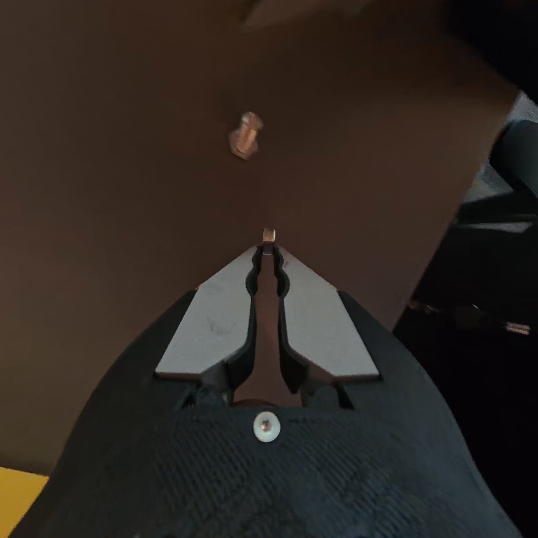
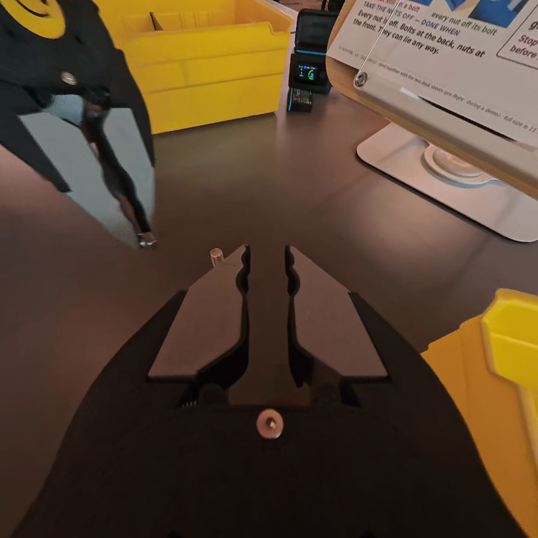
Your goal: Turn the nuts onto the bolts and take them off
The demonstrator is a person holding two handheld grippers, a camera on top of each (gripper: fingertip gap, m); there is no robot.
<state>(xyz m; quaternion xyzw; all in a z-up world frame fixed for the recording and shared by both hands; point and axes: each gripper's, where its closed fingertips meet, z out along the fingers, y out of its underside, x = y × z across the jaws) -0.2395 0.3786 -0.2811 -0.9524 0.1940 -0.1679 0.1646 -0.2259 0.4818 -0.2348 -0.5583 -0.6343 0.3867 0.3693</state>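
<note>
A silver bolt [image 2: 216, 256] stands on its head on the brown table [image 2: 320, 233], just left of my right gripper's left fingertip. The same bolt [image 1: 244, 135] shows in the left wrist view, ahead of the left gripper. My left gripper [image 1: 268, 247] is shut on a small metal piece that looks like a nut [image 1: 269, 235], held at the very fingertips above the table. It also shows in the right wrist view [image 2: 146, 240], up and left of the bolt. My right gripper [image 2: 267, 250] is open and empty, low over the table.
A yellow bin [image 2: 209, 67] stands at the back, with a small black device with a lit screen [image 2: 308, 72] beside it. A printed sheet on a white stand [image 2: 436, 163] is at the back right. Another yellow bin [image 2: 495, 393] is near right. My right fingertips sit around 12 cm from my left ones.
</note>
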